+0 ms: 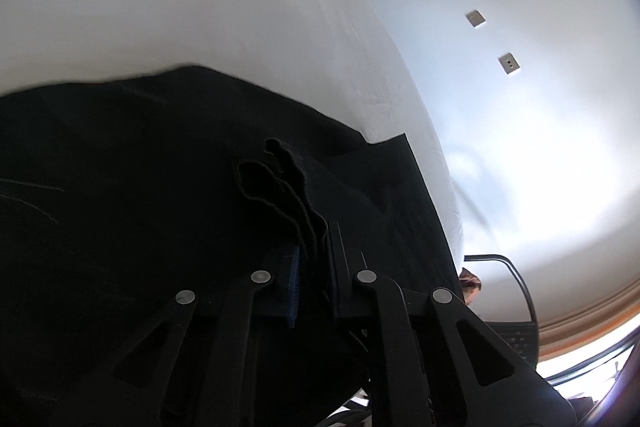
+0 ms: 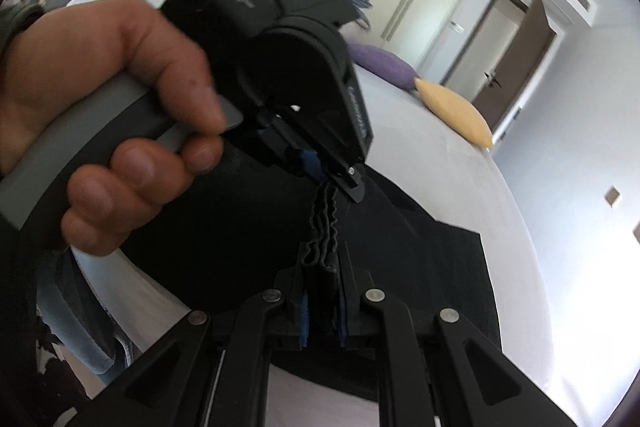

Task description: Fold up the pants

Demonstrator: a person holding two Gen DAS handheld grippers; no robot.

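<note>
Black pants (image 1: 140,167) lie spread on a white bed (image 1: 180,19). In the left wrist view my left gripper (image 1: 314,241) is shut on a bunched, layered edge of the pants, which sticks up between the blue pads. The right wrist view shows my right gripper (image 2: 324,261) shut on the same gathered edge of the pants (image 2: 432,267). Just beyond it, the left gripper (image 2: 342,183) clamps the strip a short way farther along. A person's hand (image 2: 100,107) grips the left gripper's grey handle.
A yellow pillow (image 2: 452,115) and a purple pillow (image 2: 380,65) lie on the far part of the bed (image 2: 460,187), with piled bedding behind. A brown door (image 2: 516,67) and wardrobe stand beyond. The bed's edge and a dark chair (image 1: 516,307) are at right.
</note>
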